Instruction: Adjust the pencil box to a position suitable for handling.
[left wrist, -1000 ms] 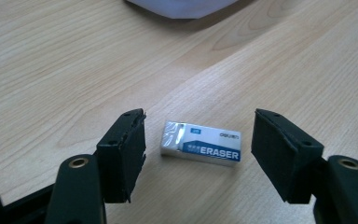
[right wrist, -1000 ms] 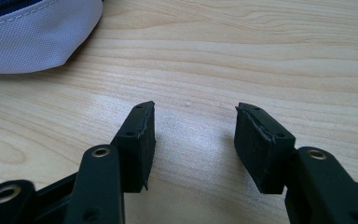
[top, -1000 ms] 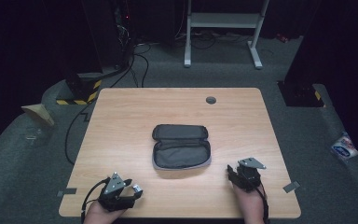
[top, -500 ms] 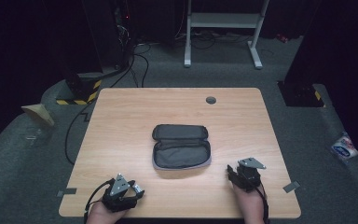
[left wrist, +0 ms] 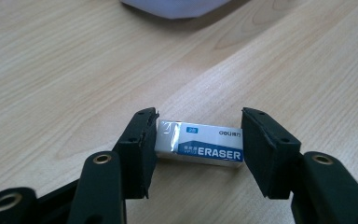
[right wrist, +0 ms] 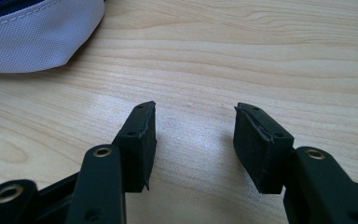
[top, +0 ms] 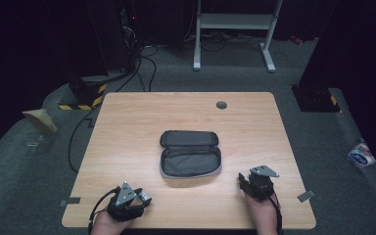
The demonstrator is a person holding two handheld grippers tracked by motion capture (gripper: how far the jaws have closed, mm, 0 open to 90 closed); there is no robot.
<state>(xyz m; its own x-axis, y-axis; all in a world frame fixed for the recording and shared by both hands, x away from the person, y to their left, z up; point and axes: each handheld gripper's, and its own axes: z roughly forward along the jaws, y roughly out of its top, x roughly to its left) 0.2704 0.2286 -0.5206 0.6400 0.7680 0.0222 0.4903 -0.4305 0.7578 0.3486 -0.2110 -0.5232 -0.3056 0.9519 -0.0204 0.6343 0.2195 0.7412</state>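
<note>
The left gripper (left wrist: 198, 140), its jaws just closing, clamps the eraser (left wrist: 199, 143) on the worktop (top: 127, 127), while the right gripper (right wrist: 195, 135) stands half-open, empty.

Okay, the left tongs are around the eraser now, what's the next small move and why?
Probably lift it straight up a little. The left tongs have just been closing, and in the left gripper view both jaws sit against the ends of the eraser, which lies flat on the table. If it slips, squeeze slightly more first. The open pencil case lies just ahead.
</note>
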